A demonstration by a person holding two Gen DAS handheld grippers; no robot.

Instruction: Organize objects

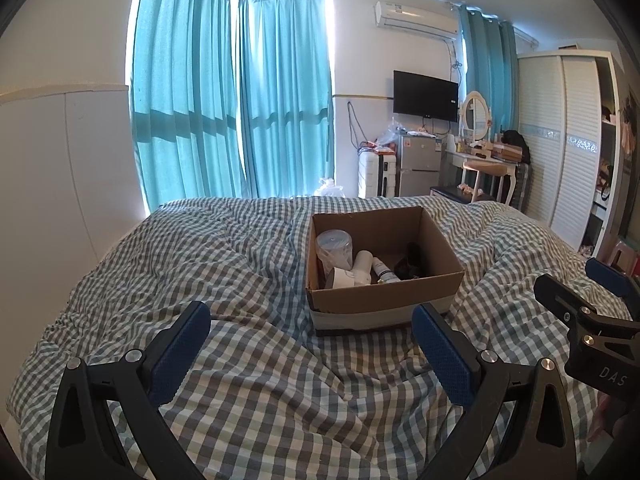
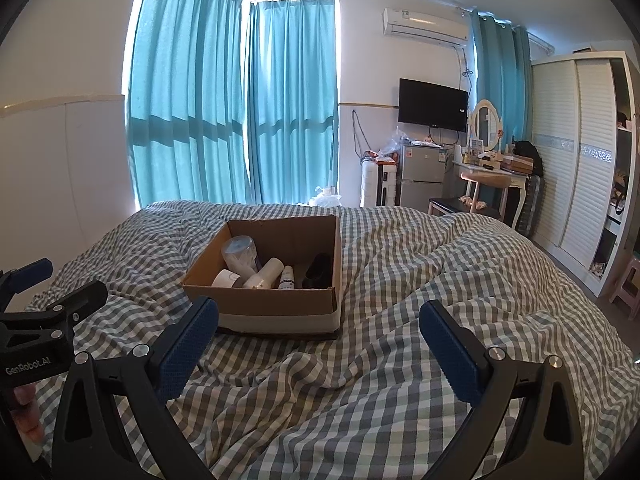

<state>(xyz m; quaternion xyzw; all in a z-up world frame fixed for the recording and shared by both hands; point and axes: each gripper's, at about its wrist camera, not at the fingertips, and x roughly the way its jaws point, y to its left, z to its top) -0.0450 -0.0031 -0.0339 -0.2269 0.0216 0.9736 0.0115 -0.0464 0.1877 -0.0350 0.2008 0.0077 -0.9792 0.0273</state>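
Evidently both grippers hang over the grey-and-white checked bed cover [image 1: 256,400], side by side, each with its jaws spread wide and nothing between them. The left gripper [image 1: 312,340] looks along the bed at the open brown cardboard box [image 1: 384,300], which sits on the cover just ahead of it and a little to its right; the right-hand blue pad of this gripper lies close to the box's near wall. From the right gripper [image 2: 320,340] the same box [image 2: 260,300] lies ahead and to the left, its near-left corner close to that gripper's left pad.

Inside the box, gathered toward its left and near side, are a clear plastic lidded jar [image 1: 334,246] standing upright, a white cylindrical bottle [image 1: 362,266] lying tilted, a short white tub [image 1: 340,278] on its side, a small slim white bottle with a dark cap [image 1: 384,270] lying with its long axis running front to back, and a dark, unclear object [image 1: 410,264] at the right.

No loose item shows on the cover in either view, so the sorting looks largely done. Should the box be the next thing handled, the left gripper seems slightly nearer, and its near wall runs across both grippers' line of reach.
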